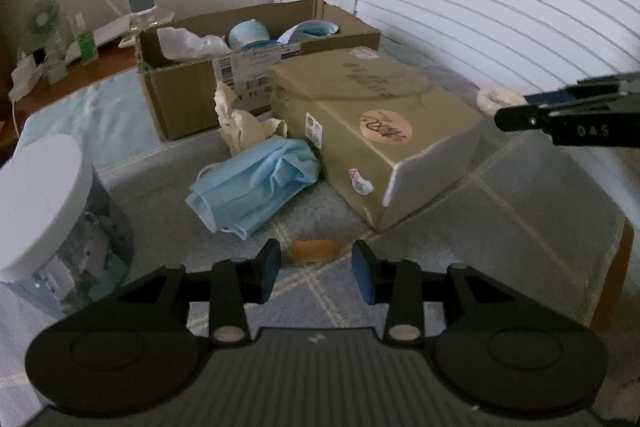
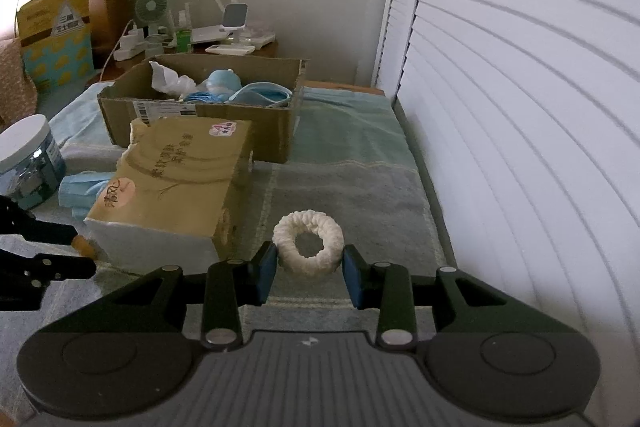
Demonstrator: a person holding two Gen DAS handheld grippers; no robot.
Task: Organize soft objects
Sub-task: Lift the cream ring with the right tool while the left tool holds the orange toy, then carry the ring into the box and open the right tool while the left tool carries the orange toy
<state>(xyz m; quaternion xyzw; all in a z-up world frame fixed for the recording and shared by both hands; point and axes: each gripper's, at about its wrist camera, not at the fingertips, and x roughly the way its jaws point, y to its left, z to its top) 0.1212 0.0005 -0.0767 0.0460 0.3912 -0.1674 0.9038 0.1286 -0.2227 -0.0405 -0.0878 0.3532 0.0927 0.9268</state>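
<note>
You are lining up a pickup: your right gripper (image 2: 308, 269) is spread around the white scrunchie (image 2: 308, 242), right of the tissue pack (image 2: 176, 187). Squeeze gently, then carry it past that pack to the cardboard box (image 2: 200, 115). Your left gripper (image 1: 316, 271) hangs spread, holding nothing.

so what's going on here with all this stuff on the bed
A person with a claw in each hand is sorting soft things into the open cardboard box. The right claw is open around a white scrunchie lying on the blanket. The left claw is open, empty, pointed toward a crumpled blue face mask.
</note>
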